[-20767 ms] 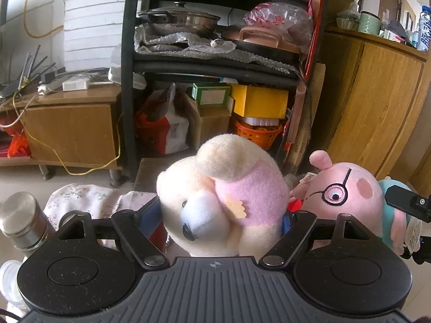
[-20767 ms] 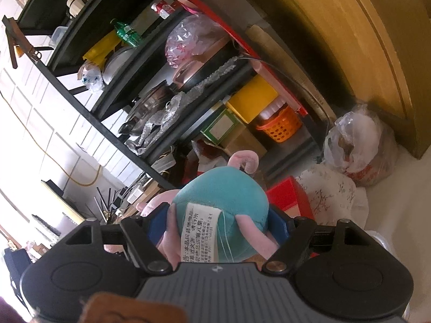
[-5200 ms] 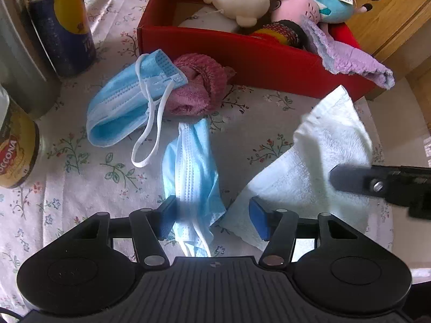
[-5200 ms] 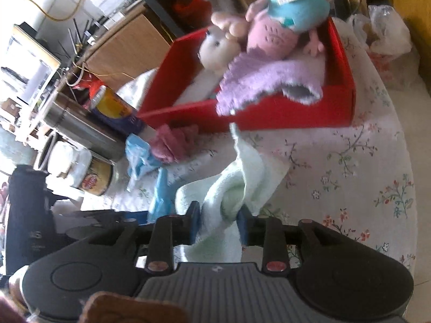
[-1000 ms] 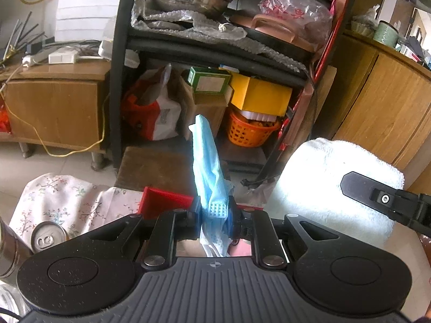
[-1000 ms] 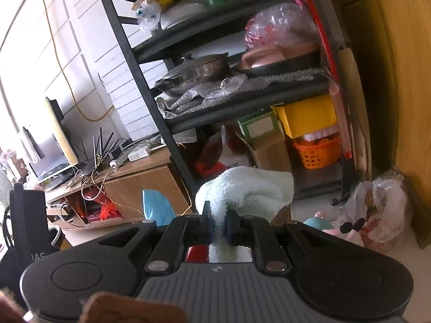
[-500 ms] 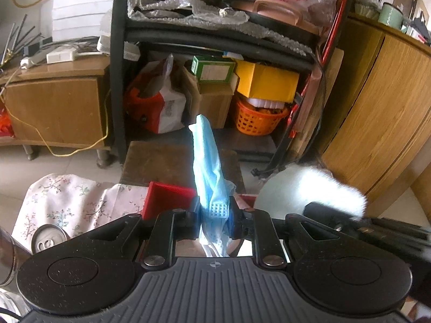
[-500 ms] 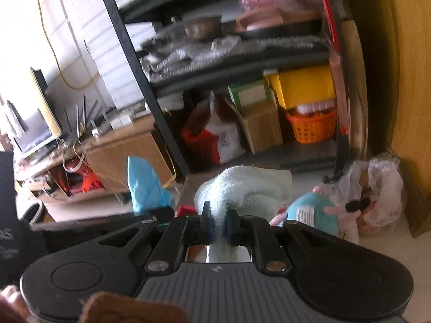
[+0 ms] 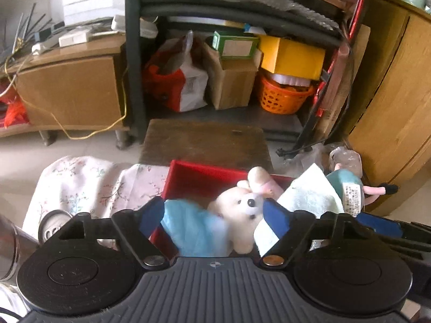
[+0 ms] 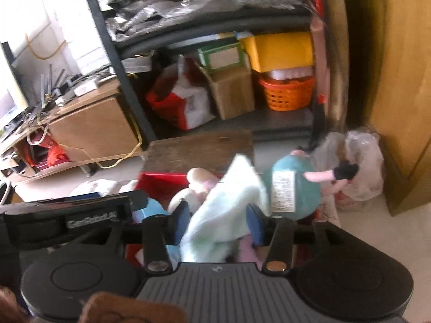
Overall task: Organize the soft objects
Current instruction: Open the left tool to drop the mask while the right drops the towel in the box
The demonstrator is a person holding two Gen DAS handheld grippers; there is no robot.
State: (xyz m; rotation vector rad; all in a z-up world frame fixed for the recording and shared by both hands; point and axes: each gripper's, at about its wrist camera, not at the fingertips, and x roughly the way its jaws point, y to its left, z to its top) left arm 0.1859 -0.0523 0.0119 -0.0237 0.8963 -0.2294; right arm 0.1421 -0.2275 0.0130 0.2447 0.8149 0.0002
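I see the red box [image 9: 188, 185] on the floral cloth. In it, a blue face mask [image 9: 194, 228] lies crumpled at 9 o'clock of the white plush bear [image 9: 242, 210]; the pale towel [image 9: 304, 202] drapes at its 3 o'clock, against the teal-dressed pig plush [image 9: 347, 188].

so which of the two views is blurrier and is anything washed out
Right wrist view is blurrier: the pale green towel and shelf clutter smear, and the window at upper left is blown out. Left wrist view is sharper; only the blue face mask looks soft.
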